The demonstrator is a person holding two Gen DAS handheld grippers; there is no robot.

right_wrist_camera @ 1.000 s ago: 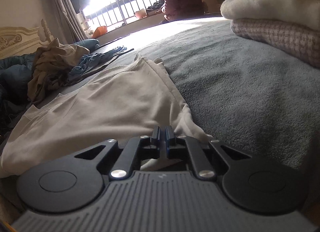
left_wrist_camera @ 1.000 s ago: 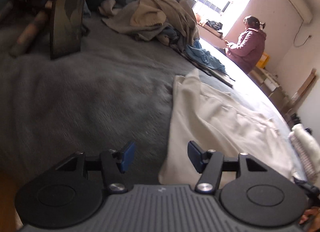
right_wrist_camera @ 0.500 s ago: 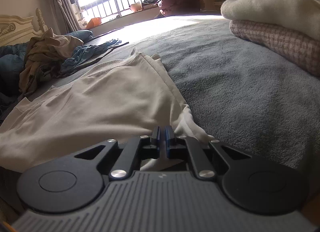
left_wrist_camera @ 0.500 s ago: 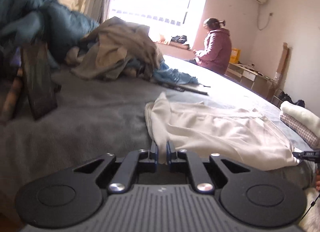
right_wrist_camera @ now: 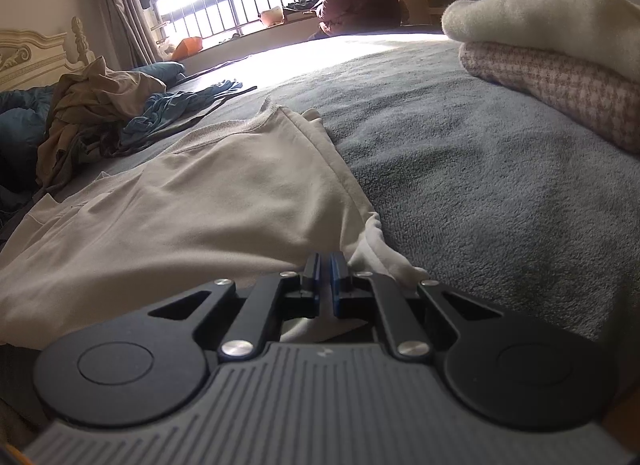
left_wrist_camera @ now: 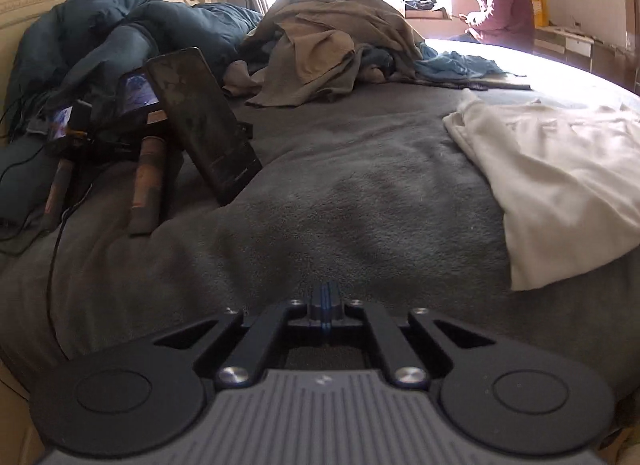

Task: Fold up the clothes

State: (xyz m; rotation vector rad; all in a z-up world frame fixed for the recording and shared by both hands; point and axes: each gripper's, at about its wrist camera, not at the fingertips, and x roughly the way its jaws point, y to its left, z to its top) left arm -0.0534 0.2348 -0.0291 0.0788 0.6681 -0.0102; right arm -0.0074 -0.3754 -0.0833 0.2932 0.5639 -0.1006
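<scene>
Left tongs (left_wrist_camera: 325, 307) are seen pressed together with nothing between them, above bare grey fleece bed cover (left_wrist_camera: 360, 201). The cream cotton garment (left_wrist_camera: 560, 177) lies spread flat well ahead and to the right of the left tongs, apart from them. Right tongs (right_wrist_camera: 324, 265) are seen nearly pressed together, with a thin slit left between the blue pads (right_wrist_camera: 335, 277); the near hem of the cream garment lies right at and under their tips, but whether cloth is pinched cannot be told. A heap of beige and blue crumpled clothes (left_wrist_camera: 332, 37) is seen far ahead of the left tongs. A dark phone on a stand (left_wrist_camera: 200, 121) is propped ahead-left. A folded white and pink checked stack (right_wrist_camera: 552, 65) lies ahead-right of the right tongs. A person in a maroon jacket (left_wrist_camera: 504, 9) is seated by the window.
</scene>
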